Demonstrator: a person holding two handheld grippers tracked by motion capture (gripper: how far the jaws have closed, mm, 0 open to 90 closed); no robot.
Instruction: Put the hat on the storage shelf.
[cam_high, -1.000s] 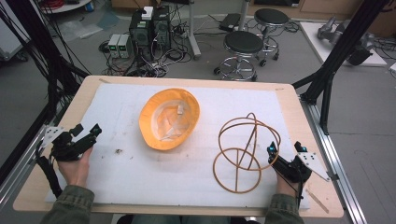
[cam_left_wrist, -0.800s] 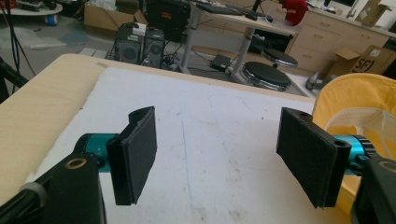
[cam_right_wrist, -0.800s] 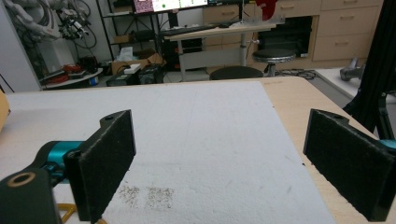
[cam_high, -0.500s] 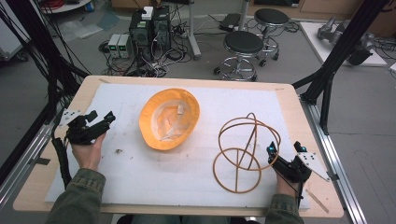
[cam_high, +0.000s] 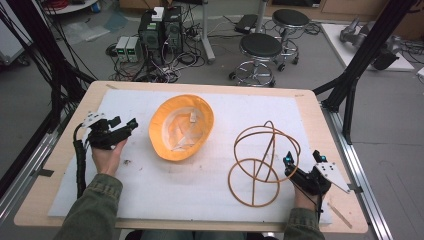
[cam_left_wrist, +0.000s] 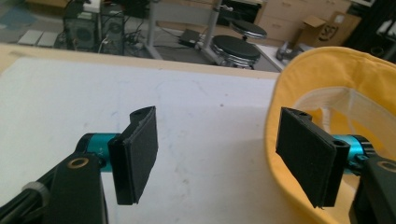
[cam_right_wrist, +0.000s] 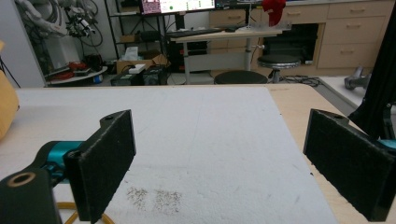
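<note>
An orange-yellow hat lies upside down on the white mat, its pale lining facing up. My left gripper is open just left of the hat, pointing at its rim. In the left gripper view its jaws stand wide apart; the right one is in front of the hat's brim and nothing is pinched. A golden wire-ring frame stands at the right of the mat. My right gripper sits open beside the frame's right side, near the table's front. Its jaws hold nothing, and a bit of gold wire shows at the lower left.
The white mat covers most of the wooden table. Beyond the far edge are two stools and computer boxes with cables on the floor. Black frame posts rise at both sides.
My left hand has carried its open gripper away from the front left corner, forward and right toward the hat's rim. The right gripper, hat and wire frame have stayed put.
</note>
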